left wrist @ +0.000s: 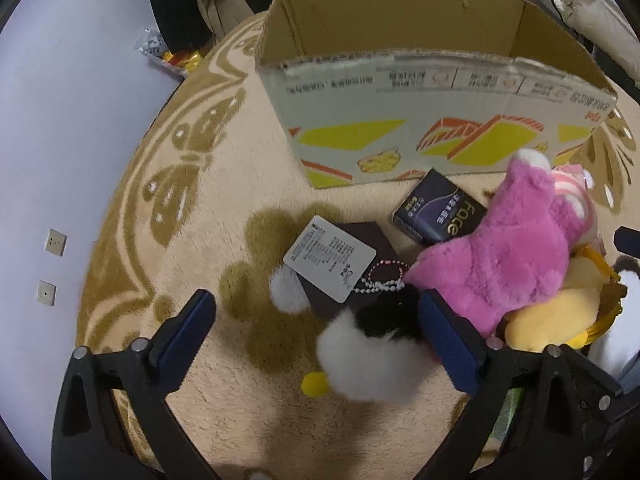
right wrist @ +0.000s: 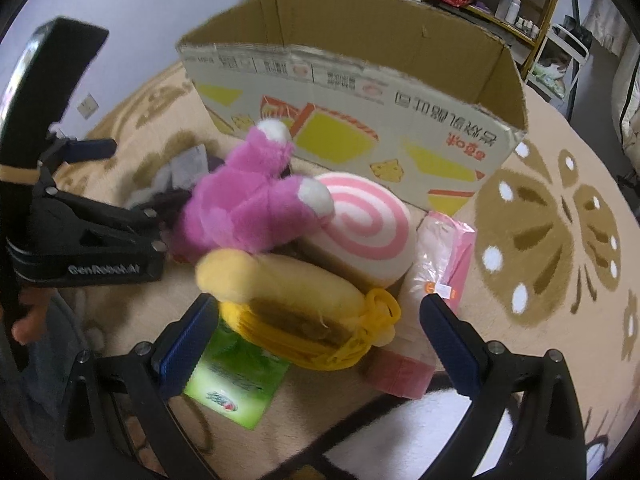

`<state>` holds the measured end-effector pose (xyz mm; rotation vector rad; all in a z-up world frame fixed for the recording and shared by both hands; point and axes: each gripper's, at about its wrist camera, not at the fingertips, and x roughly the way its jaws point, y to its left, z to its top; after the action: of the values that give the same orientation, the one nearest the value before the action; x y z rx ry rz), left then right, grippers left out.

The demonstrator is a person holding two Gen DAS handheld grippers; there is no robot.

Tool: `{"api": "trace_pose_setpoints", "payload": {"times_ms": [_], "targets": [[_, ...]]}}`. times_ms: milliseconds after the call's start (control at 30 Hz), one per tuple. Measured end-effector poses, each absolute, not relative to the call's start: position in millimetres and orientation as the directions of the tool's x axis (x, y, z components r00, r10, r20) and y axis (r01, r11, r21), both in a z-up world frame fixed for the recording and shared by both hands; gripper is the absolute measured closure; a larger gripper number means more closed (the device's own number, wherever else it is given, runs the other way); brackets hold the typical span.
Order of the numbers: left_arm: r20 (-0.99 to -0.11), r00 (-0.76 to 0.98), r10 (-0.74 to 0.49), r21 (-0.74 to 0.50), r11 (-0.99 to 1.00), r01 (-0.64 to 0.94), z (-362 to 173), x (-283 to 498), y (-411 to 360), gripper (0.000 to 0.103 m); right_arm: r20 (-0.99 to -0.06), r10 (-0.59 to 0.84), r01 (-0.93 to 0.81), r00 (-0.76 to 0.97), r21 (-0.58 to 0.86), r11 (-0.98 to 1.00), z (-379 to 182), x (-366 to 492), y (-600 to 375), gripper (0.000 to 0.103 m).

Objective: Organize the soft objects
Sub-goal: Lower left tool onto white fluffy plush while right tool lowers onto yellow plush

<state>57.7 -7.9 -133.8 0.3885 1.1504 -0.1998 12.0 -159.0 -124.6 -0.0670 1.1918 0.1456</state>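
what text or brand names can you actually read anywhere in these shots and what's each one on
"Face": dark blue box on the rug.
"GenRobot.AI": body of the left gripper, right wrist view.
Cardboard box: upside-down red and black Chinese print, too blurred to read.
White tag: print too small.
Green packet: logo blurred.

Beige rug [left wrist: 224, 216] w/ brown butterfly pattern covers the floor; a dark "face" box [left wrist: 440, 216] lies just in front of the carton, and nearer, left of it, a white printed tag [left wrist: 330, 258] on a bead chain [left wrist: 384, 280] rests on a dark flat item. Green packet [right wrist: 236, 380] lies near-left in the right wrist view, pink plastic-wrapped pack [right wrist: 440, 264] to its right. Far right: yellow shelf [right wrist: 528, 12] w/ bottles and a red bag; wall sockets [left wrist: 56, 242] at left.
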Motion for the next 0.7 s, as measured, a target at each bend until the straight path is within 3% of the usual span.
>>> {"api": "trace_pose_setpoints", "payload": {"times_ms": [100,233,400,700], "targets": [[-0.922,0.384,0.038,0.183,0.92,0.346,-137,59,-6,0.005,-0.934,0.087,-0.153,0.347,0.036,0.988,-129,14,-158,0.0],[-0.938,0.347,0.0,0.128,0.929,0.346,-140,61,-3,0.014,-0.93,0.08,-0.167,0.359,0.02,0.986,-130,16,-155,0.0],[-0.947,0.321,-0.027,0.088,0.937,0.338,-143,64,2,0.017,-0.929,0.078,-0.172,0.361,0.016,0.985,-132,17,-153,0.0],[-0.963,0.265,-0.036,0.053,0.946,0.319,-150,62,10,0.017,-0.927,0.067,-0.181,0.37,-0.001,0.983,-128,15,-154,0.0]]}}
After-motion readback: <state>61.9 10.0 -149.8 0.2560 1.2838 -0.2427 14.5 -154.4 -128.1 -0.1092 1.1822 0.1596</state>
